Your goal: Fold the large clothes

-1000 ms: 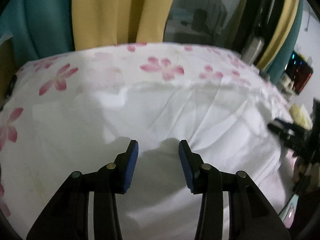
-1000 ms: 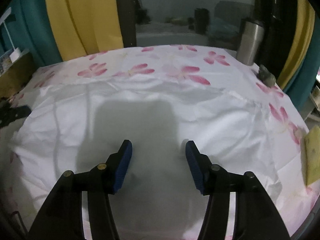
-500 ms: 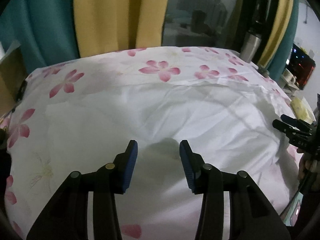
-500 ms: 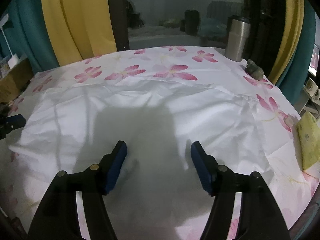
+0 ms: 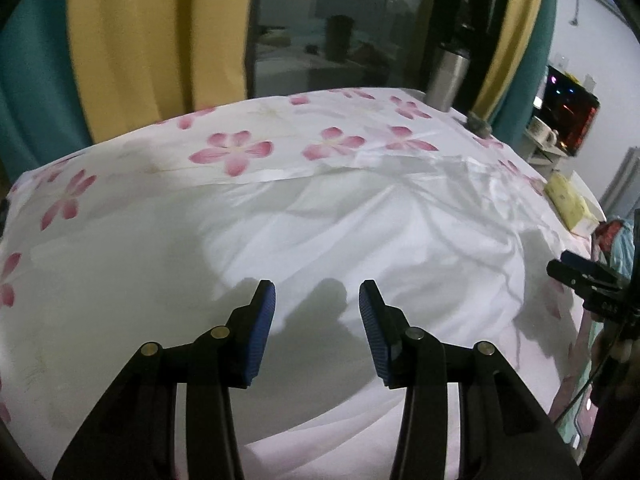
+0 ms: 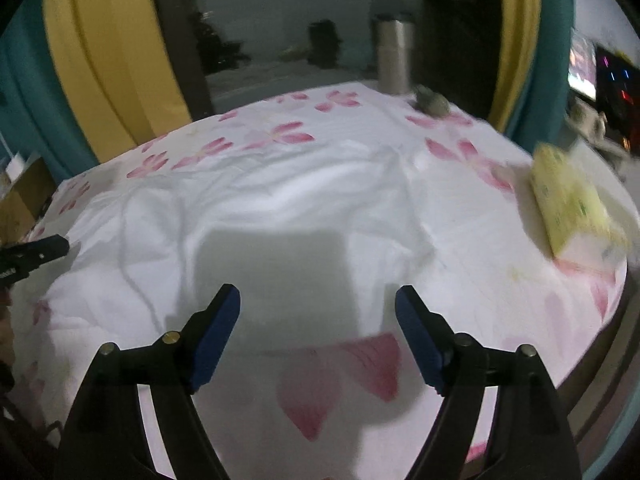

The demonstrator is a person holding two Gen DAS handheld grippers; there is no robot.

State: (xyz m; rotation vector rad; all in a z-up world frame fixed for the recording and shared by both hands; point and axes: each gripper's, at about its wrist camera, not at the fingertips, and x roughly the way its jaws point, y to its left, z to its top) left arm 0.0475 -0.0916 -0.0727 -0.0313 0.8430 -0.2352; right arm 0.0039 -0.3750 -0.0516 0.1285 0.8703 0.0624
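Observation:
A large white garment (image 5: 360,240) lies spread and creased on a table covered by a white cloth with pink flowers (image 5: 232,152). My left gripper (image 5: 316,300) hovers above the garment's near part, open, nothing between its blue pads. In the right wrist view the same garment (image 6: 280,208) fills the middle. My right gripper (image 6: 318,304) hangs over its near right edge with its jaws opening wide and empty. Each gripper shows at the edge of the other's view: the right gripper (image 5: 588,284) and the left gripper (image 6: 32,256).
A steel tumbler (image 6: 394,56) and a small grey object (image 6: 432,102) stand at the table's far right. A yellow pack (image 6: 572,208) lies on the right side. Yellow and teal curtains (image 5: 152,40) hang behind. A lit screen (image 5: 568,112) sits off right.
Both grippers have drawn back toward the near edge, so more of the table shows. The right gripper's jaws have spread wider. The left gripper's gap is the same.

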